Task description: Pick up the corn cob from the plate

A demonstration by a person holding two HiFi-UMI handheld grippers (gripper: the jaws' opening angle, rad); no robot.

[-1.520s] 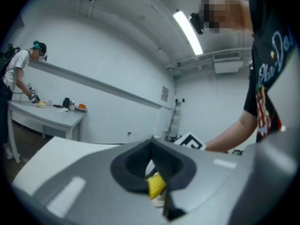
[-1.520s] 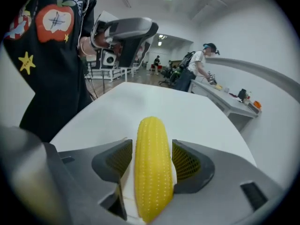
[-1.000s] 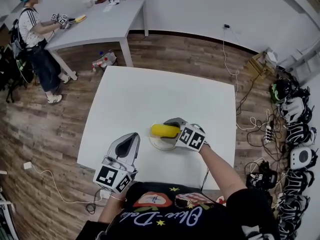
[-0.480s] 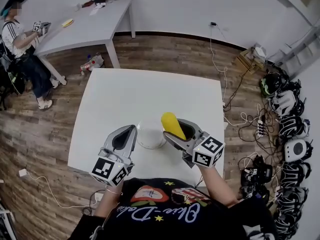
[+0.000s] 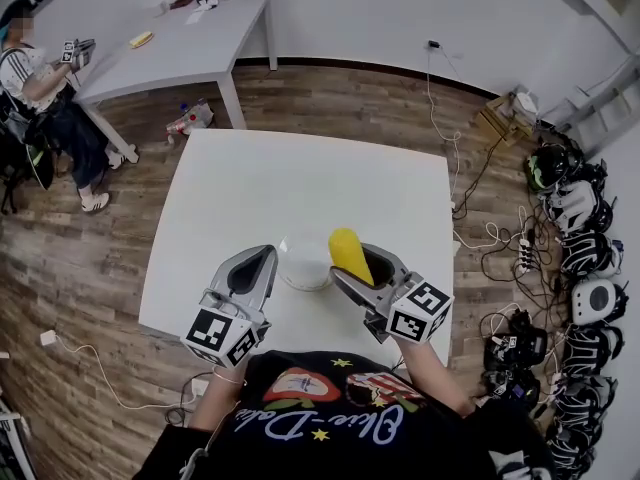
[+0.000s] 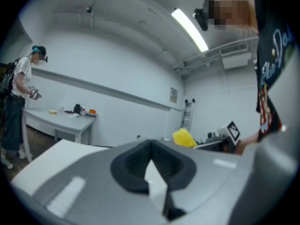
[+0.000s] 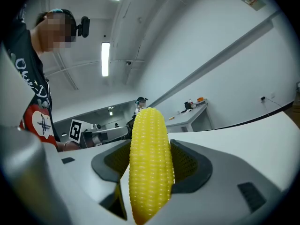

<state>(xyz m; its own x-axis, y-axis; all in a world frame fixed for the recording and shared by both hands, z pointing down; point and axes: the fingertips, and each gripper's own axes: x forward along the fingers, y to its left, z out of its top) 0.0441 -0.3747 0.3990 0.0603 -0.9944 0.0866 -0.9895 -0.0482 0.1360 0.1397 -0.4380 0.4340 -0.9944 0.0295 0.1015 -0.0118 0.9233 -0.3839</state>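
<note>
My right gripper (image 5: 352, 258) is shut on the yellow corn cob (image 5: 347, 252), which it holds above the white table (image 5: 300, 183), just right of the white plate (image 5: 297, 264). In the right gripper view the corn cob (image 7: 150, 168) stands upright between the dark pads, filling the gap of the right gripper (image 7: 150, 172). My left gripper (image 5: 262, 263) hovers at the plate's left side, shut and holding nothing. The left gripper (image 6: 151, 165) also shows its jaws together, and the corn cob (image 6: 184, 137) appears beyond them.
A second table (image 5: 180, 43) with small items stands at the back left, where a seated person (image 5: 45, 93) holds grippers. Helmets and cables (image 5: 580, 238) crowd the floor on the right. Wooden floor surrounds my table.
The right gripper lifted the corn cob off the plate and drew it right and toward me. The plate is now bare. The left gripper has barely moved.
</note>
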